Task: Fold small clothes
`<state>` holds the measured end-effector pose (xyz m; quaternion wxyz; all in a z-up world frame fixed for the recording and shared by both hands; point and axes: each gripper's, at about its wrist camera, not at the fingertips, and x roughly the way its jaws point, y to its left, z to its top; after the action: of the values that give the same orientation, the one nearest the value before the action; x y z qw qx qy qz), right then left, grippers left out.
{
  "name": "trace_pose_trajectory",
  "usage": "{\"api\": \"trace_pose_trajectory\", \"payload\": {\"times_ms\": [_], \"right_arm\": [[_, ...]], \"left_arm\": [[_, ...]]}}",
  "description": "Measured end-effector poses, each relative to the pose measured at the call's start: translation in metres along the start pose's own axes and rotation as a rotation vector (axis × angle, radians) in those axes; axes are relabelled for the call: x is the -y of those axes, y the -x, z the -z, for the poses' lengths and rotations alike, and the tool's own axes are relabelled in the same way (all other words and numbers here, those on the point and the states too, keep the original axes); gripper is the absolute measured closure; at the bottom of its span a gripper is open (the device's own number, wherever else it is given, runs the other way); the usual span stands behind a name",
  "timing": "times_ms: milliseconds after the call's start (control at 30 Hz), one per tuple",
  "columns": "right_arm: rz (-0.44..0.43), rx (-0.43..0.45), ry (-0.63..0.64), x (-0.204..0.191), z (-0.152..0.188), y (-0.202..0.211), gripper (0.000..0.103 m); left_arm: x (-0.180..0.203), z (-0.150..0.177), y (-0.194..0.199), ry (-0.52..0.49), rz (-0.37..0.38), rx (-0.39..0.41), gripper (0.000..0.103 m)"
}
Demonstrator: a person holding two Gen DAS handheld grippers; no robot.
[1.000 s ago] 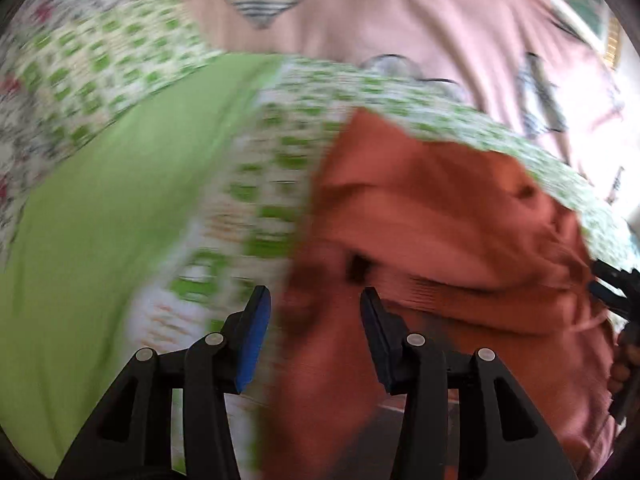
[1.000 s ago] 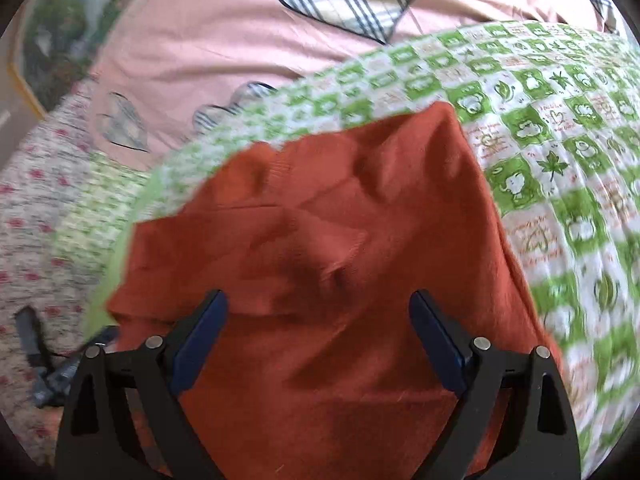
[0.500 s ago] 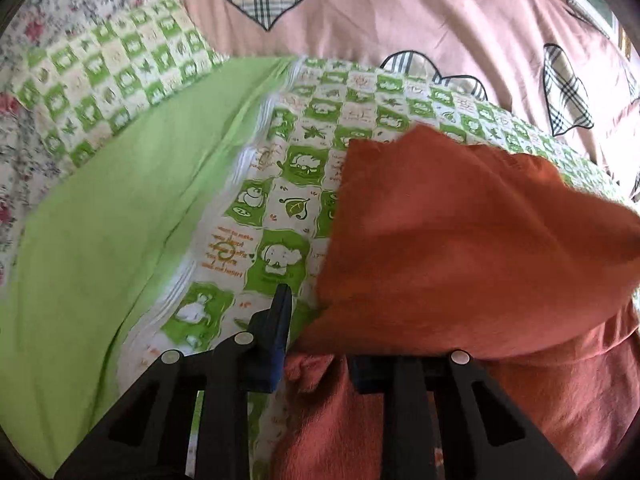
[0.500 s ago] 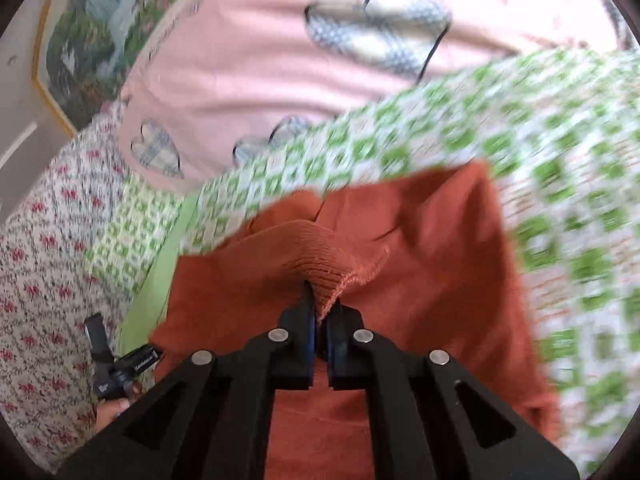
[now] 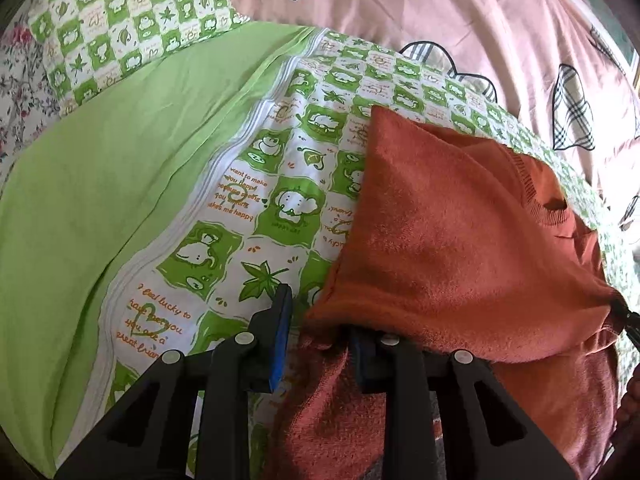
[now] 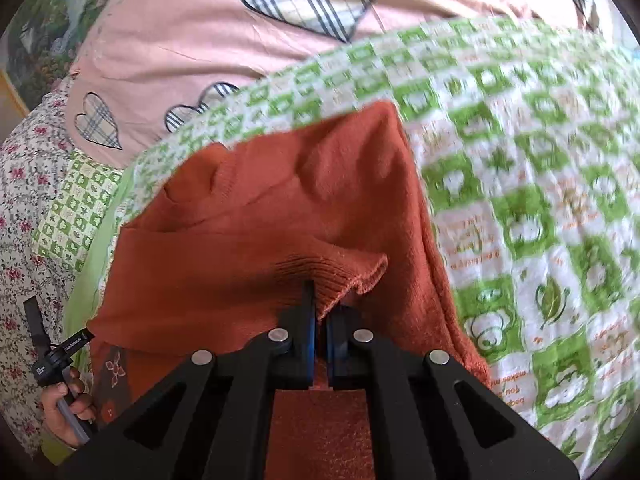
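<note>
While the rust-orange knit sweater point(image 6: 288, 216) lies on the green checked cartoon-print sheet point(image 5: 280, 184), its near part is lifted and draped toward the far end, so the fold appears under way, not finished; flattening and further folds likely remain. The right gripper point(image 6: 319, 332) has its jaws nearly closed, pinching the ribbed hem point(image 6: 340, 276). The left gripper point(image 5: 316, 344) stands partly open, fabric bunched between its jaws; whether it truly clamps that fabric, I cannot tell. A pink heart-patterned quilt point(image 6: 192, 28) lies beyond.
</note>
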<state>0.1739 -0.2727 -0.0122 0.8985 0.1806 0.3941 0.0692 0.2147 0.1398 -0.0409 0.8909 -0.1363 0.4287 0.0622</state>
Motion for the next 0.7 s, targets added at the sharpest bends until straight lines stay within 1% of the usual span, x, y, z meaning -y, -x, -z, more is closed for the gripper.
{"api": "trace_pose_trajectory", "payload": {"times_ms": [67,133,200,233,267,367,500,533,600,633,667,700], "right_arm": [[0.028,-0.022,0.023,-0.001,-0.001,-0.007,0.098],[0.046,-0.077,0.013,0.004,0.003,-0.019,0.098],[0.051,-0.104,-0.01,0.012,0.009,-0.022,0.097],[0.044,-0.098,-0.021,0.015,0.012,-0.02,0.094],[0.04,-0.094,-0.028,0.017,0.014,-0.016,0.094],[0.053,-0.071,-0.034,0.021,0.017,0.0,0.094],[0.024,-0.043,-0.033,0.017,0.013,0.018,0.093],[0.018,-0.032,-0.025,0.015,0.01,0.022,0.091],[0.014,-0.014,0.0,0.009,-0.002,0.025,0.075],[0.009,-0.001,0.017,0.007,-0.008,0.025,0.06],[0.003,0.015,0.041,0.003,-0.016,0.025,0.056],[0.001,0.023,0.063,-0.001,-0.022,0.023,0.056]], "left_arm": [[-0.003,0.001,-0.001,0.005,0.016,-0.021,0.072],[-0.002,0.003,0.003,-0.039,0.047,-0.057,0.071],[-0.004,0.007,0.012,-0.099,0.088,-0.084,0.063],[-0.007,0.009,0.02,-0.121,0.111,-0.093,0.06],[-0.011,0.011,0.025,-0.132,0.127,-0.097,0.056],[-0.018,0.015,0.042,-0.153,0.152,-0.096,0.053],[-0.019,0.005,0.052,-0.126,0.208,-0.078,0.042],[-0.016,-0.001,0.051,-0.123,0.216,-0.072,0.042],[-0.006,-0.016,0.047,-0.146,0.218,-0.049,0.039],[0.0,-0.025,0.045,-0.166,0.22,-0.033,0.038],[0.007,-0.037,0.04,-0.186,0.221,-0.026,0.036],[0.017,-0.051,0.033,-0.218,0.22,-0.025,0.036]]}}
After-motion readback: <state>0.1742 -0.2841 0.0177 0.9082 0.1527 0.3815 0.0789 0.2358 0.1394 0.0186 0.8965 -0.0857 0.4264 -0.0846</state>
